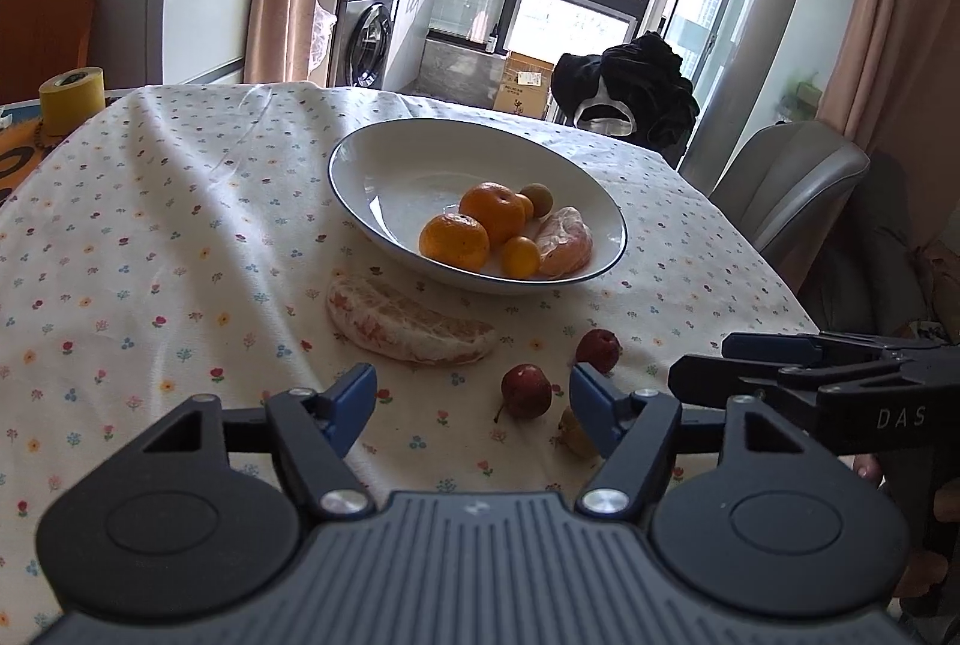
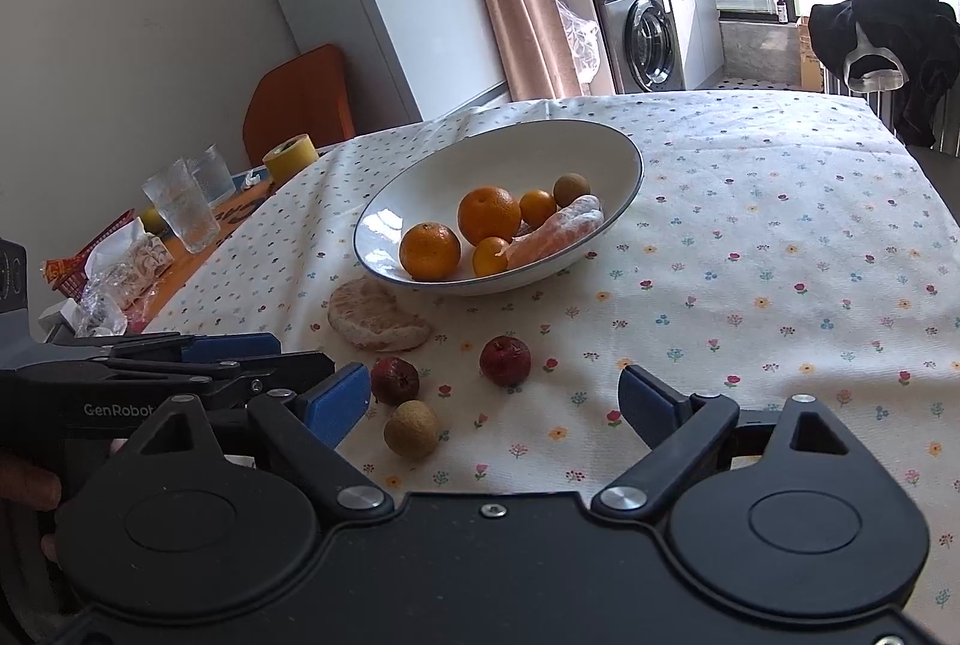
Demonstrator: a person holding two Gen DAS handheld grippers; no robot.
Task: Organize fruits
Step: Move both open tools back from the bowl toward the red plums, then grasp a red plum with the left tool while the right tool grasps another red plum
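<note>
I see open tablecloth (image 2: pixel 780 249) right of the white bowl (image 2: pixel 630 159), which holds two oranges, two kumquats, one peeled segment and one longan. Nearer me lie one pomelo wedge (image 1: pixel 408 324), two red fruits and one longan (image 2: pixel 411 429). My left gripper (image 1: pixel 473 405) and right gripper (image 2: pixel 495 405) are both spread wide, empty.

1. White bowl (image 2: pixel 624 153) with a thin dark rim – near the middle of the table, holding two mandarins (image 2: pixel 489 215), two small kumquats (image 2: pixel 537 207), a brownish longan (image 2: pixel 570 189) and a peeled citrus piece (image 2: pixel 555 232).
2. Peeled pomelo segment (image 1: pixel 408 322) – flat on the cloth, just beside the bowl's near rim.
3. Two dark red fruits (image 2: pixel 505 360) and a tan longan (image 2: pixel 411 429) lie loose toward the table's near edge.
</note>
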